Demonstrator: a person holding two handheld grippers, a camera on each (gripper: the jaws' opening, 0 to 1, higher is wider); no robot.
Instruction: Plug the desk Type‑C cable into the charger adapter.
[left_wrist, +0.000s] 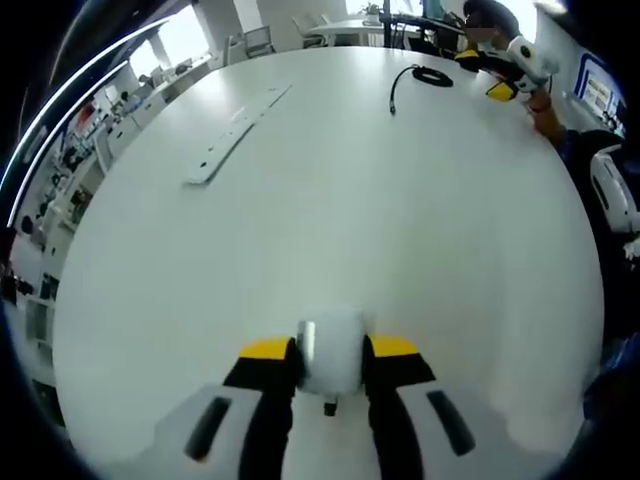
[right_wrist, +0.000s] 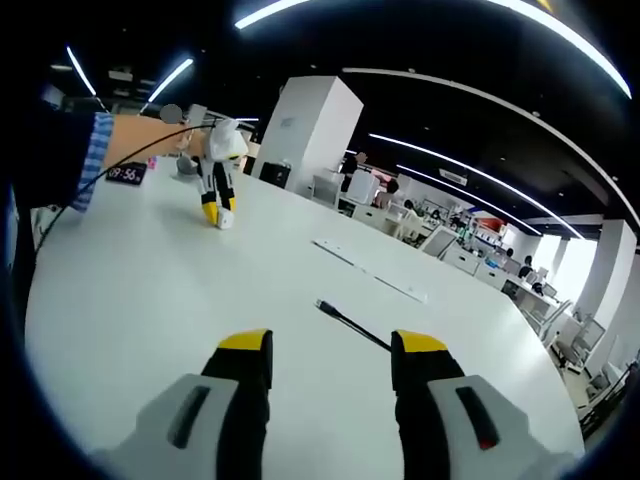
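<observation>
Gripping the white adapter (left_wrist: 331, 352) between its jaws, the left gripper (left_wrist: 331, 362) rests low over the white table (left_wrist: 330, 230). Farther off lie a flat grey strip (left_wrist: 236, 131) and the coiled black cable (left_wrist: 420, 78), with the right gripper (left_wrist: 505, 88) beside it. In the right gripper view, that gripper's (right_wrist: 332, 358) jaws stand apart and empty, the cable's plug end (right_wrist: 324, 307) just beyond them.

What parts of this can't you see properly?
- Charger adapter, left gripper view: its sides are hidden by the left gripper's jaws.
- Cable, right gripper view: its far end runs behind the right gripper.
- Cable plug: too small to see.
</observation>
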